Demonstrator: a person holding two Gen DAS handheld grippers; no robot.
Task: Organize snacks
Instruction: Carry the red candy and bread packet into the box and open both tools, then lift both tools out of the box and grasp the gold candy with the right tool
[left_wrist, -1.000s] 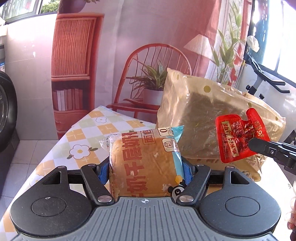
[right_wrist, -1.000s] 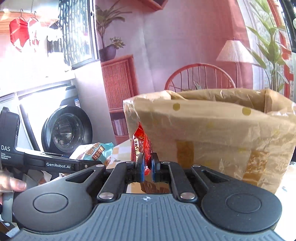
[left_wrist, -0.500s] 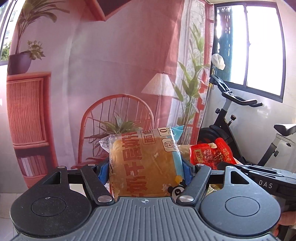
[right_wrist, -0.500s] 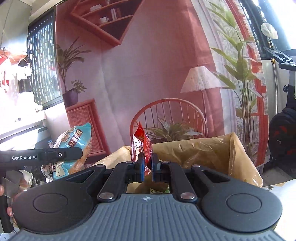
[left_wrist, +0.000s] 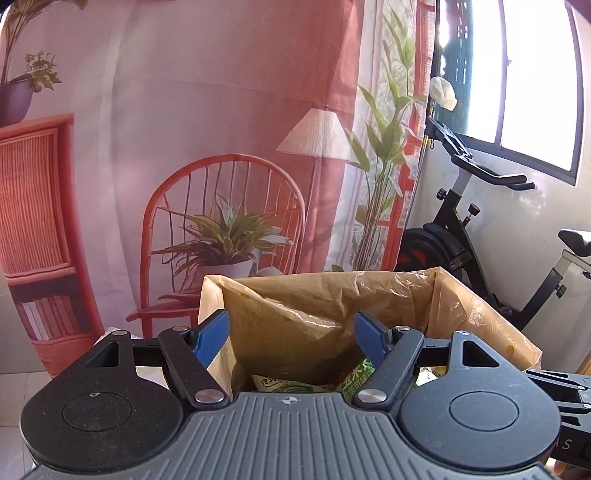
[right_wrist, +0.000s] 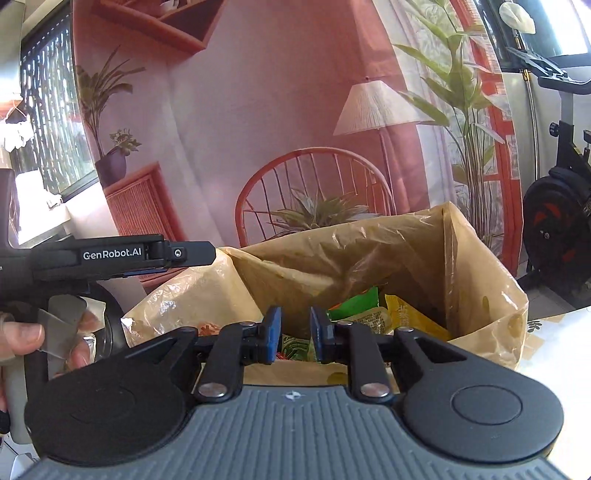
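Both of my grippers hang empty over the mouth of the bag. My left gripper has its blue pads spread wide with nothing between them; my right gripper shows a narrower gap, also with nothing in it. From the right wrist view I can see the left tool from the side, reaching over the bag's near-left edge, and my left hand on its handle.

Just below and ahead of the fingers stands the tan plastic bag, its top open and its walls crumpled but upright. Inside it lie several snacks: green packets at the bottom in the left view, and in the right view a green packet beside a yellow-orange one, piled loosely together.

I judge the bagging well along, since snacks sit inside and neither gripper carries anything. Whether more snacks wait on the table I cannot tell; only a sliver of tabletop shows to the right of the bag. If any remain, fetching them is what is left.
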